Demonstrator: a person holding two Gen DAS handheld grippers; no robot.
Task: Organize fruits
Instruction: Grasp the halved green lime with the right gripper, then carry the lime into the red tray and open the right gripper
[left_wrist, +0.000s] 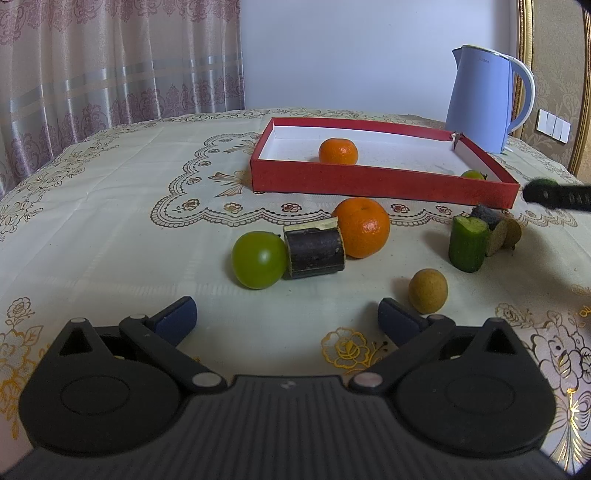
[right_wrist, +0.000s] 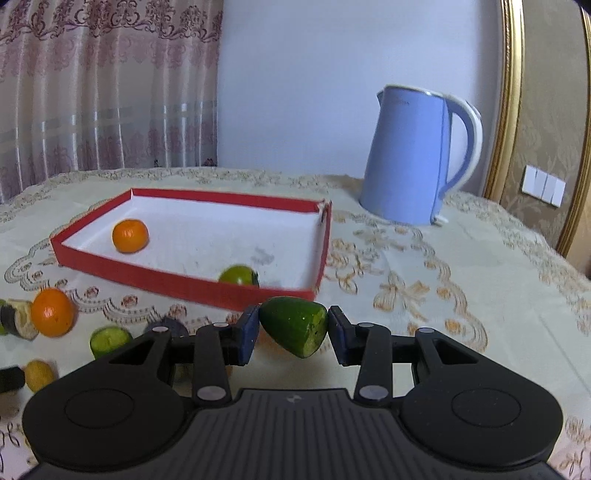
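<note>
My right gripper (right_wrist: 291, 330) is shut on a green cucumber end piece (right_wrist: 295, 325), held above the table just in front of the red tray (right_wrist: 184, 282). The tray holds an orange (right_wrist: 130, 235) and a green tomato (right_wrist: 238, 275). My left gripper (left_wrist: 286, 319) is open and empty, low over the table. Ahead of it lie a green tomato (left_wrist: 258, 259), a dark eggplant piece (left_wrist: 314, 246), a larger orange (left_wrist: 362, 227), a brown round fruit (left_wrist: 428, 290) and a cucumber piece (left_wrist: 468, 243). The red tray (left_wrist: 369, 181) lies beyond them.
A blue kettle (right_wrist: 417, 155) stands behind the tray on the right; it also shows in the left wrist view (left_wrist: 484, 99). More cut pieces (left_wrist: 495, 225) lie by the cucumber. The right gripper's tip (left_wrist: 554, 194) enters the left view at the right edge. Curtains hang at the back left.
</note>
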